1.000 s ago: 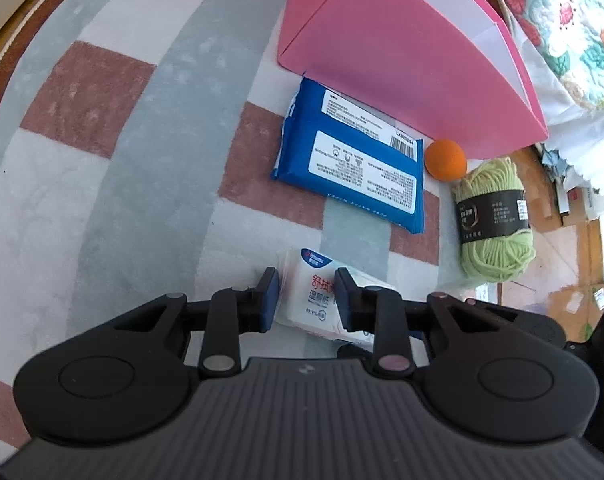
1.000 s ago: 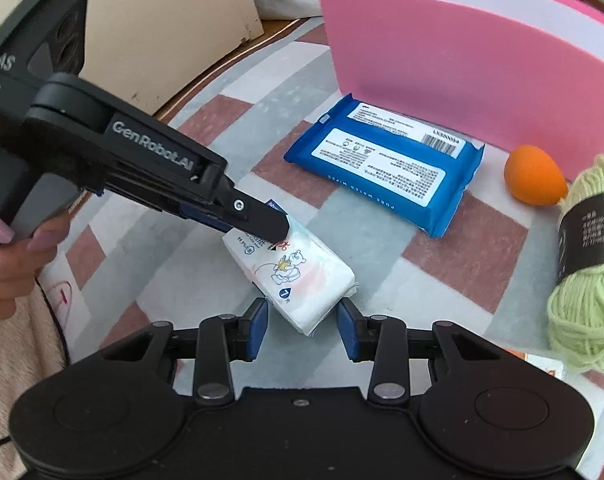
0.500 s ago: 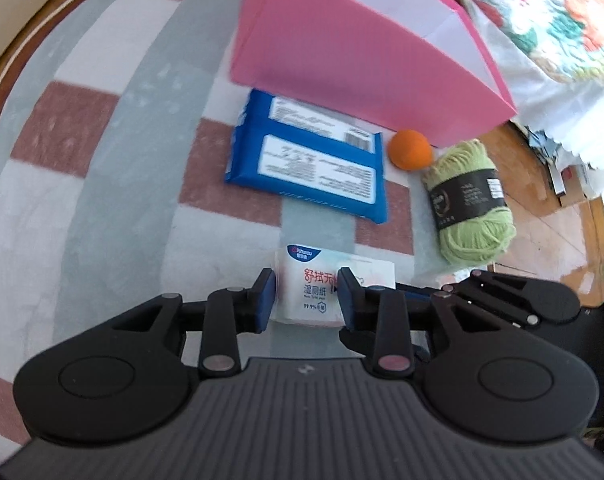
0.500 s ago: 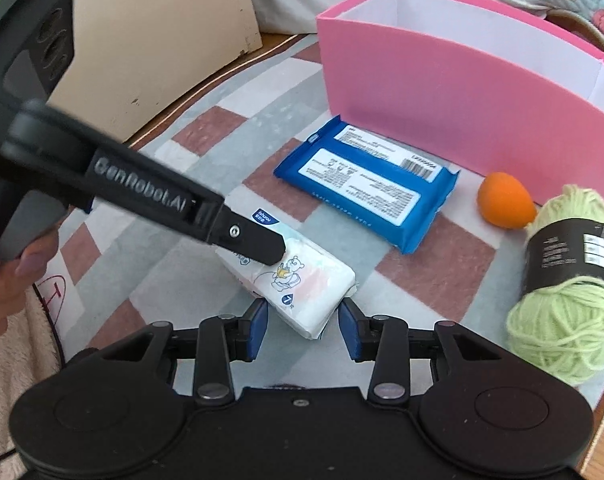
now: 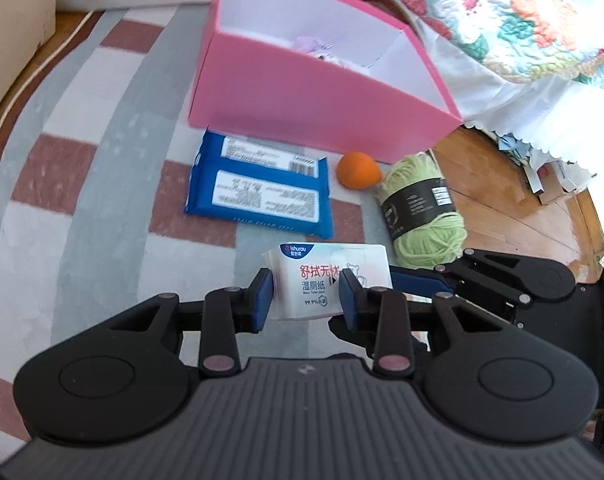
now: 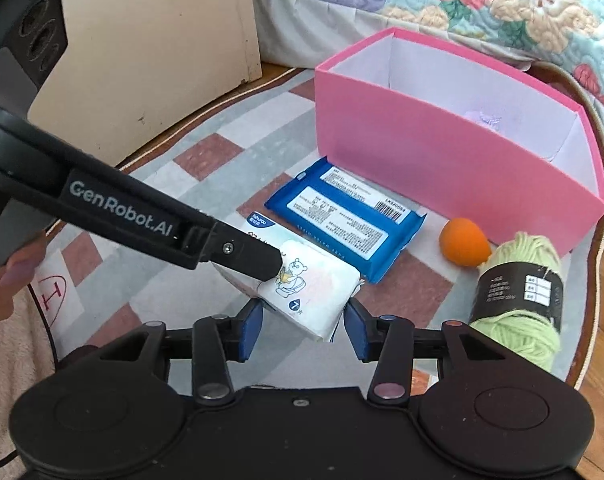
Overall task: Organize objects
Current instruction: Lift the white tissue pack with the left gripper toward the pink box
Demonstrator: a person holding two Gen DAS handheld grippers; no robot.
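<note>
White wipes pack (image 5: 322,280) between left claw (image 5: 306,298) pads

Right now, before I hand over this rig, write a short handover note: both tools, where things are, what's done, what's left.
Left tool: shut on the white wipes pack.
Right tool: jaws opening, with the pack's near end between them and the pads not pressing.
Pink box: open, with something pale already inside; I cannot tell what.
On the rug in front of the box: blue wipes pack, orange ball, green yarn.
Left to do: the white pack goes into the box, then probably the other three.
</note>
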